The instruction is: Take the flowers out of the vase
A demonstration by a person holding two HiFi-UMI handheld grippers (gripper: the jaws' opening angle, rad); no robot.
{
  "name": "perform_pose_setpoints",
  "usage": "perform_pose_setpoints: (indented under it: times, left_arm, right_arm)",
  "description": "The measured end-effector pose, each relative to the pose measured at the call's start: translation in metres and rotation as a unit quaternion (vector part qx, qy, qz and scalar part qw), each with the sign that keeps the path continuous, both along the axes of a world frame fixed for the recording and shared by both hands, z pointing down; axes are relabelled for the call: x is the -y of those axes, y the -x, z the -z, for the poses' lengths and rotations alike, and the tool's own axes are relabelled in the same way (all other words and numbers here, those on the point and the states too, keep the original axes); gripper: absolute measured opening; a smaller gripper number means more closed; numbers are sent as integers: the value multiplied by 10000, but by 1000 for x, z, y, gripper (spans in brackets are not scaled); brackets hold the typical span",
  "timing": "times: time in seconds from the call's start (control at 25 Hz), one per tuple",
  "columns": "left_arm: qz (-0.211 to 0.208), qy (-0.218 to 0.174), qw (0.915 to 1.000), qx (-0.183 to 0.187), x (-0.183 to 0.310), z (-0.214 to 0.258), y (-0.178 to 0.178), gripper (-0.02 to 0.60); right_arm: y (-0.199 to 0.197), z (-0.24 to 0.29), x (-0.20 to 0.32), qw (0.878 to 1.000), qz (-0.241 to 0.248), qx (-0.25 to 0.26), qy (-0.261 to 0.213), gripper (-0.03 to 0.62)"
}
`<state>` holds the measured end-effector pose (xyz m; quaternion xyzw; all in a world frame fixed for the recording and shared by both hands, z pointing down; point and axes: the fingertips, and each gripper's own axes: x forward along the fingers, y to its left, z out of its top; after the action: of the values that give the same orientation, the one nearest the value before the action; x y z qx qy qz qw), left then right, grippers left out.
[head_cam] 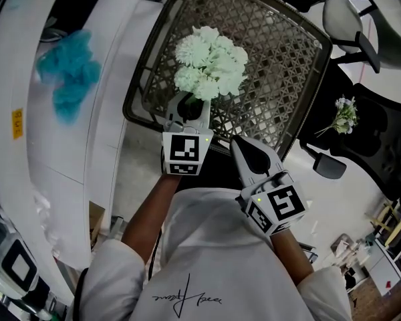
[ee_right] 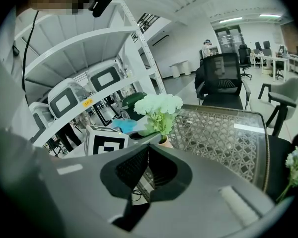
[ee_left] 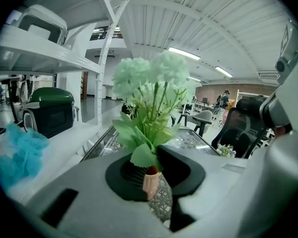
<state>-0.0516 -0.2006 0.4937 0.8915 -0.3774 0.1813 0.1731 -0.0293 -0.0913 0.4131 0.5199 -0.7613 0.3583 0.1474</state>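
Flowers (head_cam: 210,62) sit in the vase (ee_left: 151,182) at the top middle, and we squeeze it with our left gripper (head_cam: 189,107), likely to steady it, while our right gripper (head_cam: 239,144) waits shut, empty.

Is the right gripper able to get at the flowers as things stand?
Probably yes: the right gripper is empty near the flowers, nothing between them, but its jaws are together and must open first.
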Motion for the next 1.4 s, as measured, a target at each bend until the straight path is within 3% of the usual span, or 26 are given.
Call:
perform_pose_setpoints:
  times: [0.48,1.4]
  left_arm:
    - [150,-194,9996,-113,1,19,8,20]
    - [301,-493,9976,-380,-3,61,-2,6]
  right_arm:
    - [4,6,-5,9999,42,-6,-98,8]
    - [-9,22,-16,9993,-14,31,-370,8]
